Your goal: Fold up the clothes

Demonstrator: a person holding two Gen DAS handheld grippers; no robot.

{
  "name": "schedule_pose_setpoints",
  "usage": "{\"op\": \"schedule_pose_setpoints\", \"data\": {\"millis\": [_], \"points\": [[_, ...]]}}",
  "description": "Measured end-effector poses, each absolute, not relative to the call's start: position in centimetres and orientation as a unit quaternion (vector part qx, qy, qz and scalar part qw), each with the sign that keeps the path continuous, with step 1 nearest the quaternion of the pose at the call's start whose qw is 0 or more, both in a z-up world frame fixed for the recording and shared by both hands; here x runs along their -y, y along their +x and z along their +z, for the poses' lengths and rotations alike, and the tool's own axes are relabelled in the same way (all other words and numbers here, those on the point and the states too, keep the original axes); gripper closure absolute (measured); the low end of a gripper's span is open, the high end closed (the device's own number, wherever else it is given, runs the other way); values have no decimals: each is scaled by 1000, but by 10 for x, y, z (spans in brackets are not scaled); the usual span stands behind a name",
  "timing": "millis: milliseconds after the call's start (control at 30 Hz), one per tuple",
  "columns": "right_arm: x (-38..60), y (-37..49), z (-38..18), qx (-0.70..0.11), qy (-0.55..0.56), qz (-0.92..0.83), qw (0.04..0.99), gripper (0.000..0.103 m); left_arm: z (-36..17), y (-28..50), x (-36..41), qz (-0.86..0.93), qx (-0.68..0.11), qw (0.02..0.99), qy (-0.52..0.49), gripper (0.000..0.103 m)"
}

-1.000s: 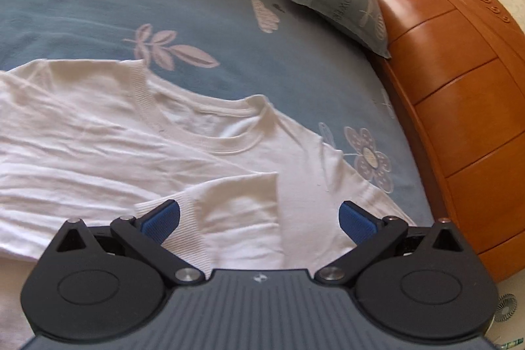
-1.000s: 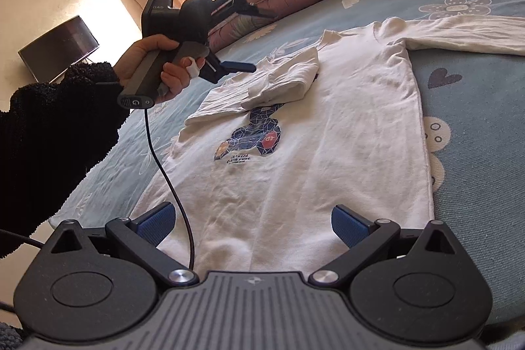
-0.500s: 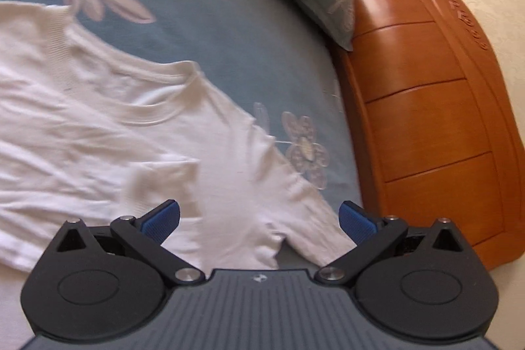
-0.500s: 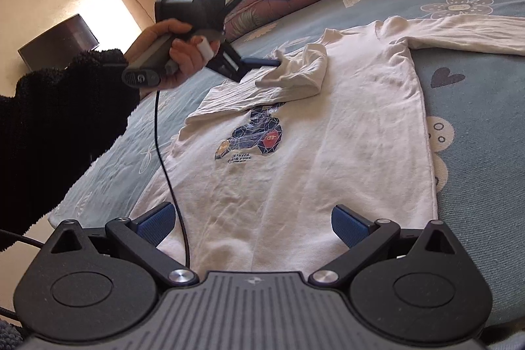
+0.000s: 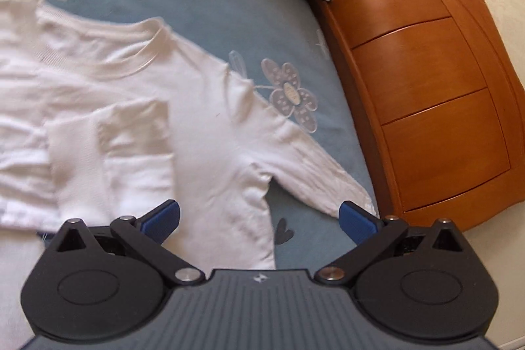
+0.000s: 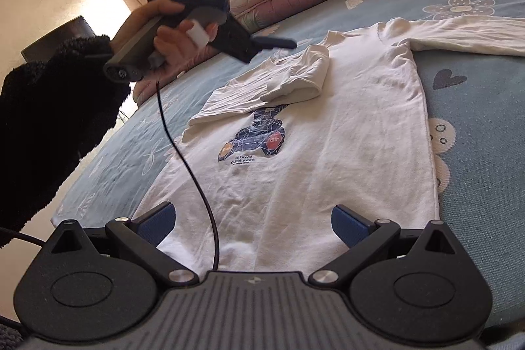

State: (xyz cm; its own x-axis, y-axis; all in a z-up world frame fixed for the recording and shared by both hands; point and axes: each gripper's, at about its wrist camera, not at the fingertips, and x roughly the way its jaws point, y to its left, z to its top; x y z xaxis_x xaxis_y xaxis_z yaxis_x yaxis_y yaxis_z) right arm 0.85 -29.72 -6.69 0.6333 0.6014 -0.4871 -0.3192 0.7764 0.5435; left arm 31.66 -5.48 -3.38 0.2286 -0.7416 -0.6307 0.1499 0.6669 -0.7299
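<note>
We see a white long-sleeved shirt (image 6: 328, 146) lying flat, print side up, on the blue flowered bed (image 6: 485, 107). One sleeve (image 6: 288, 77) is folded across its chest; the other sleeve (image 5: 305, 163) stretches out toward the wooden headboard (image 5: 426, 81). Our left gripper (image 6: 279, 5), held by a hand (image 6: 170, 31) in a black fuzzy cuff, is raised above the folded sleeve, fingers spread and, as far as the blur allows, empty. Our right gripper (image 6: 252, 222) hangs over the hem, fingers wide apart, gripping nothing.

A white long-sleeved shirt (image 6: 328, 146) with a dark geometric chest print lies face-up on the bed (image 6: 475, 94), one sleeve folded across its chest, seemingly doubled over, the other stretched toward the headboard (image 5: 426, 87).
</note>
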Motion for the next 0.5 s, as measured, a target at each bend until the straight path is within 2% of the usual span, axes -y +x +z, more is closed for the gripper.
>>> {"op": "schedule_pose_setpoints", "data": {"millis": [167, 400, 500], "points": [[298, 9, -67, -338, 211, 260, 879, 0, -66, 308, 37, -273, -542, 732, -309, 1], [298, 8, -67, -340, 211, 259, 879, 0, -58, 309, 39, -250, -469, 794, -296, 1], [298, 8, -67, -340, 209, 260, 879, 0, -59, 316, 46, -247, -468, 797, -292, 1]]}}
